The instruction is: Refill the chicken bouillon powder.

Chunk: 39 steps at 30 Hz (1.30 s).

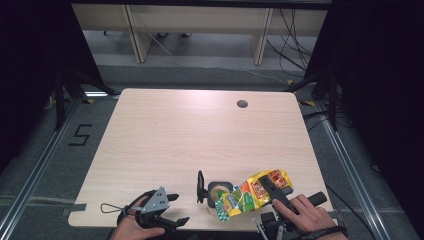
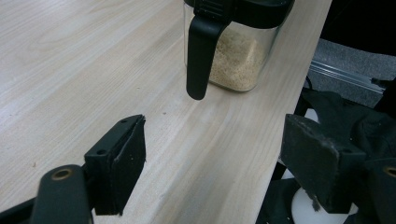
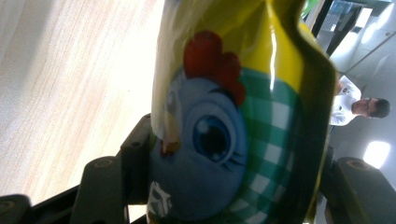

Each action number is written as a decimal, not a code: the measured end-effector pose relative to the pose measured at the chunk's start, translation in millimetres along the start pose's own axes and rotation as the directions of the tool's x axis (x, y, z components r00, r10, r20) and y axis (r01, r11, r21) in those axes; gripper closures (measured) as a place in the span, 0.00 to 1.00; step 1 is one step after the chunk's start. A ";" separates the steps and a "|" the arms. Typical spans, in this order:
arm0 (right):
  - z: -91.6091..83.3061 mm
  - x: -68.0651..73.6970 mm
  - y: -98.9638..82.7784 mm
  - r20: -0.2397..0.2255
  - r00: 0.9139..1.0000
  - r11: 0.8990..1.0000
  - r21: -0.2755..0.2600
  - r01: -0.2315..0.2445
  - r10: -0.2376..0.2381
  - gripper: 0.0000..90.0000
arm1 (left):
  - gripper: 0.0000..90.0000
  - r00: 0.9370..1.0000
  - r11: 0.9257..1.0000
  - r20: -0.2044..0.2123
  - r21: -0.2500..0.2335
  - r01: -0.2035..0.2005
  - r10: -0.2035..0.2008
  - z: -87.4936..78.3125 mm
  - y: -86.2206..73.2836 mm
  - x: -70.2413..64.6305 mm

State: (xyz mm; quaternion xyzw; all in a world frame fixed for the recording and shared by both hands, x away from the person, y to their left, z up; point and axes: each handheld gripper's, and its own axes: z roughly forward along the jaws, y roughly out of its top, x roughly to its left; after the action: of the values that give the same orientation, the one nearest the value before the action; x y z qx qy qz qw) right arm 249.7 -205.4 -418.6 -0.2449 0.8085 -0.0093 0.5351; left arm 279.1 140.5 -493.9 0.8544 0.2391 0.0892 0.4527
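snack bag gripped by right fingers over open jar w/ beige grains; left fingers open, empty.

High view: overhead light, bright wash on the far half of the table, surroundings near black on both sides. Slightly soft overall, short shadows under the jar. Left gripper view: even, sharp on the wood grain, jaw pads close up a bit soft, dark lower right corner. Right gripper view: yellow bag very close and out of focus, glare streak down its foil, tabletop blown out white beside it, background blurred with bright patches.
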 end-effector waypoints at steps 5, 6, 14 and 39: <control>-0.2 -0.2 0.1 -0.004 1.000 1.000 0.002 0.000 0.000 0.43 | 0.25 1.000 1.000 0.000 0.000 0.000 0.000 0.0 0.0 0.1; -0.4 -0.5 0.1 -0.011 1.000 1.000 0.006 0.001 -0.001 0.43 | 0.25 1.000 1.000 0.000 0.000 0.000 0.000 0.1 0.0 0.0; -0.8 0.7 -0.4 -0.017 1.000 1.000 0.014 -0.016 0.016 0.43 | 0.25 1.000 1.000 -0.001 0.001 0.000 0.000 -0.2 0.0 -0.1; -0.3 -0.4 -1.2 -0.022 1.000 1.000 0.015 -0.010 0.010 0.43 | 0.25 1.000 1.000 0.003 0.006 -0.001 0.001 -0.3 0.2 0.2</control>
State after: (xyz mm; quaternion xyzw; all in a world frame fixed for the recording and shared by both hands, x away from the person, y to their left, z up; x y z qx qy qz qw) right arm 249.9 -206.4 -417.9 -0.2367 0.8155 -0.0153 0.5279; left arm 279.2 140.8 -493.6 0.8560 0.2383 0.0875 0.4503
